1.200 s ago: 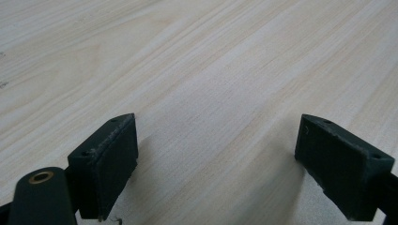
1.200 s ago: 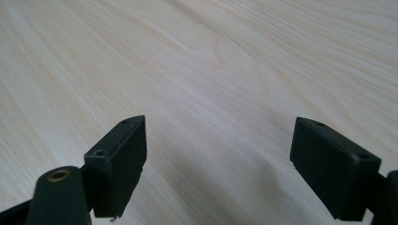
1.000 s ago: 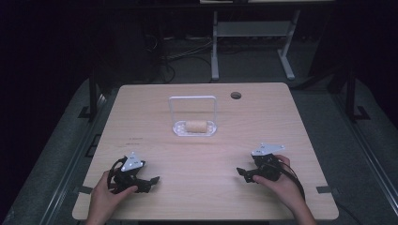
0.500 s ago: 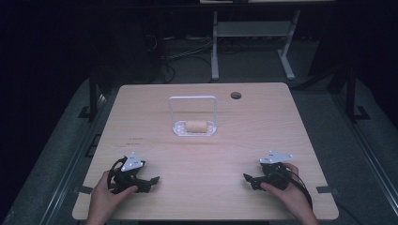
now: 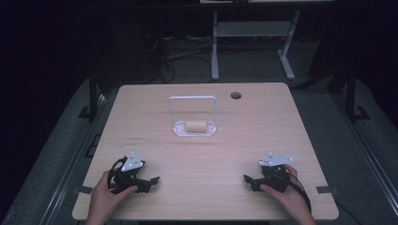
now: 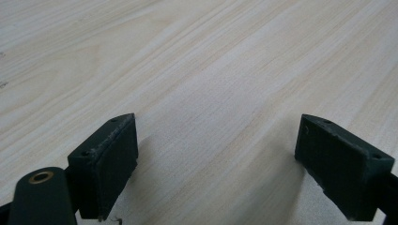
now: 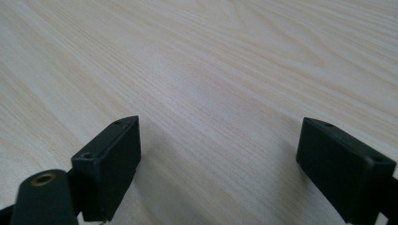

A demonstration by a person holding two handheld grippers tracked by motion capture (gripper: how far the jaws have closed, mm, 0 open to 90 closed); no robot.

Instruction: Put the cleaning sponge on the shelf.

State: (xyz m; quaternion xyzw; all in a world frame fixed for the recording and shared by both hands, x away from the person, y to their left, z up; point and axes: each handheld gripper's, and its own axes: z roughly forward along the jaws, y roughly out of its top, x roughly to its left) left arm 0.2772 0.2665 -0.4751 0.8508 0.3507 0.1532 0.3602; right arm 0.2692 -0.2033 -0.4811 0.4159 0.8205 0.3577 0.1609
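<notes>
A clear plastic stand [image 5: 194,127] with an upright frame sits at the table's middle, and a small tan cylinder [image 5: 196,126] lies on its base. My left gripper [image 5: 149,180] rests on the wood near the front left, held by a hand, jaws wide apart with nothing between them. My right gripper [image 5: 248,180] rests near the front right, also held by a hand and open and empty. In the left gripper view the left gripper [image 6: 213,159] has bare wood between its pads [image 6: 107,159]. The right gripper view has the right gripper [image 7: 216,164] over bare wood too.
The light wooden table [image 5: 141,108] has a dark round grommet hole [image 5: 235,95] at its back right. Beyond the far edge stand white table legs [image 5: 215,51] and cables on a dark floor. Black frame rails run along both sides.
The right gripper has come down and back toward the front edge and now lies low on the table. The left gripper has stayed put.
</notes>
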